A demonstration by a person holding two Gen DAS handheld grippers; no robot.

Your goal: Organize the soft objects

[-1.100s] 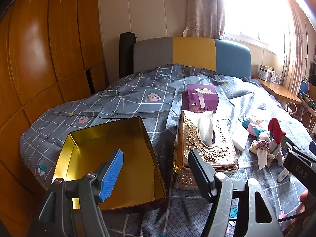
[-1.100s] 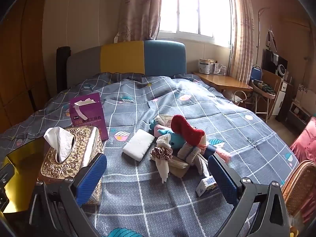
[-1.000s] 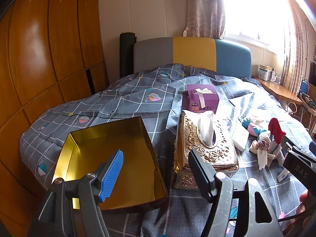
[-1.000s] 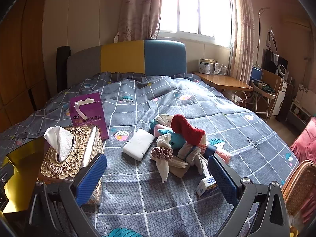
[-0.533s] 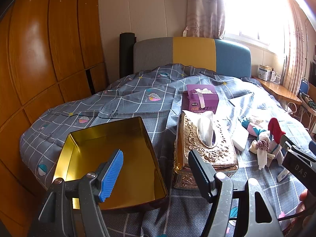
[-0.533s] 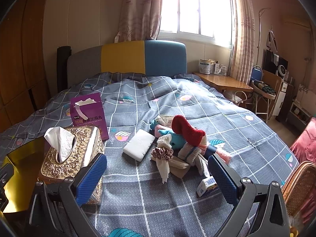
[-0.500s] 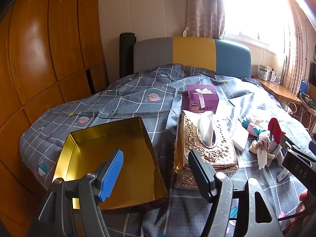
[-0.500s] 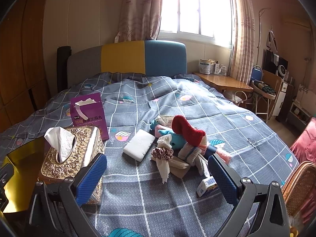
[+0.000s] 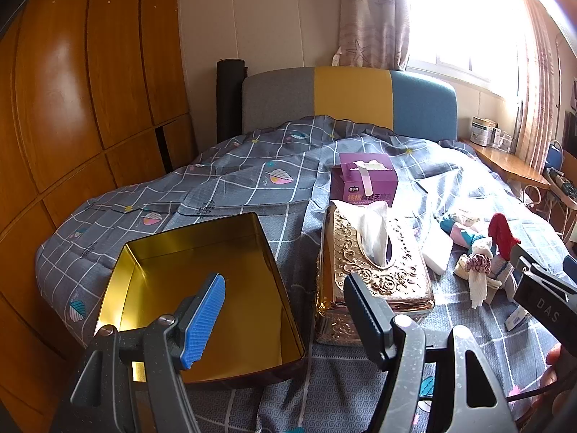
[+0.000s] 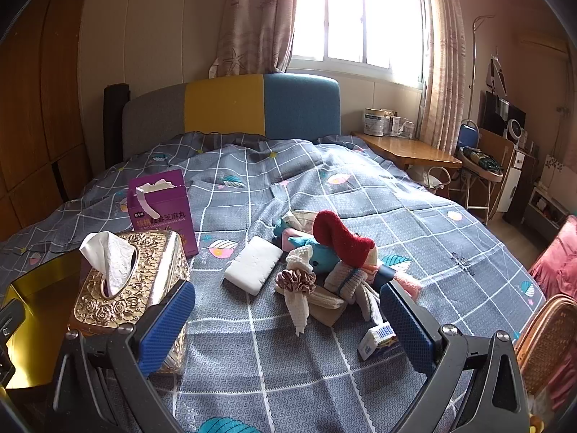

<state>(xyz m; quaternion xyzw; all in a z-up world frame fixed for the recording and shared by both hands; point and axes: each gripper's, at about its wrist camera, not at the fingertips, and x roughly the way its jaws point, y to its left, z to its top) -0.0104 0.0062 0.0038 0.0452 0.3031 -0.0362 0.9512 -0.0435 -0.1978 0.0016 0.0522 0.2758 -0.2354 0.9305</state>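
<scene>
While wide apart, right tool [image 10: 286,323] below sock pile [image 10: 335,263]

The tin [image 10: 39,310] is cut by the left edge of the right wrist view, its near part hidden behind the tissue box [image 10: 126,281]. In the pile [image 10: 335,263], lower socks lie buried under others. Jars on the desk [image 10: 407,148] are too small to read.

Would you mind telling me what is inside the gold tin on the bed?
The gold tin looks empty: bare shiny floor and walls. The left gripper hangs over its near corner, hiding a small patch there.
</scene>
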